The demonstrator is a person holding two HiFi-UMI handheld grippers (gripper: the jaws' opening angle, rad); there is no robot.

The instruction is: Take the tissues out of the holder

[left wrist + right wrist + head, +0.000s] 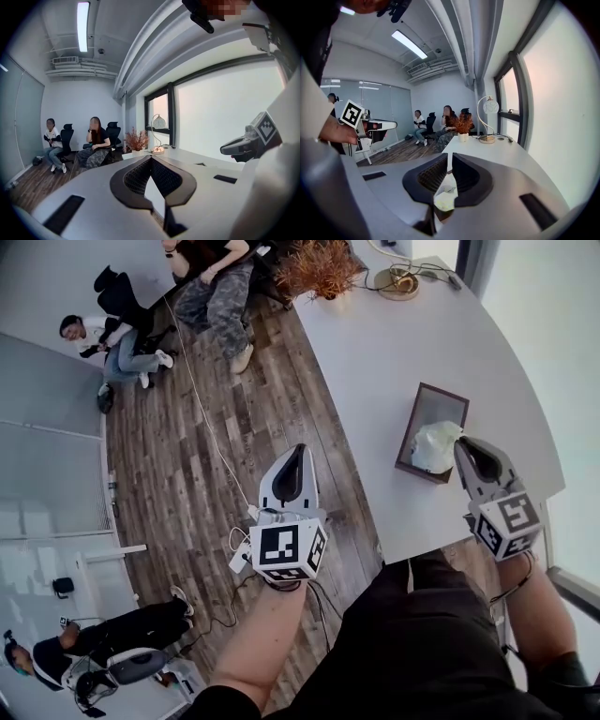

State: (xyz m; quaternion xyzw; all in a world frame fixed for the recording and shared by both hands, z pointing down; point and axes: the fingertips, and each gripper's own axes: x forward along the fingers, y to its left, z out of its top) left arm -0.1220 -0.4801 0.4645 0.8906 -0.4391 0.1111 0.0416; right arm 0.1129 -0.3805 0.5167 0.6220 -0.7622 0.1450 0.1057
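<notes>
Head view: right tool (461, 446) pinches the tissue (433, 448) bunched at the holder (442, 393) on the table (394, 343). Left tool (296, 454) is pressed together, empty. Extraction looks barely begun.

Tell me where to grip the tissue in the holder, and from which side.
Grip the crumpled tuft of the tissue that bulges up out of the open top of the holder, at its near end. Come from above on the near side, where the right gripper sits with its jaws apparently closed on that tuft. The holder's walls block any lower side approach, so pull upward.
</notes>
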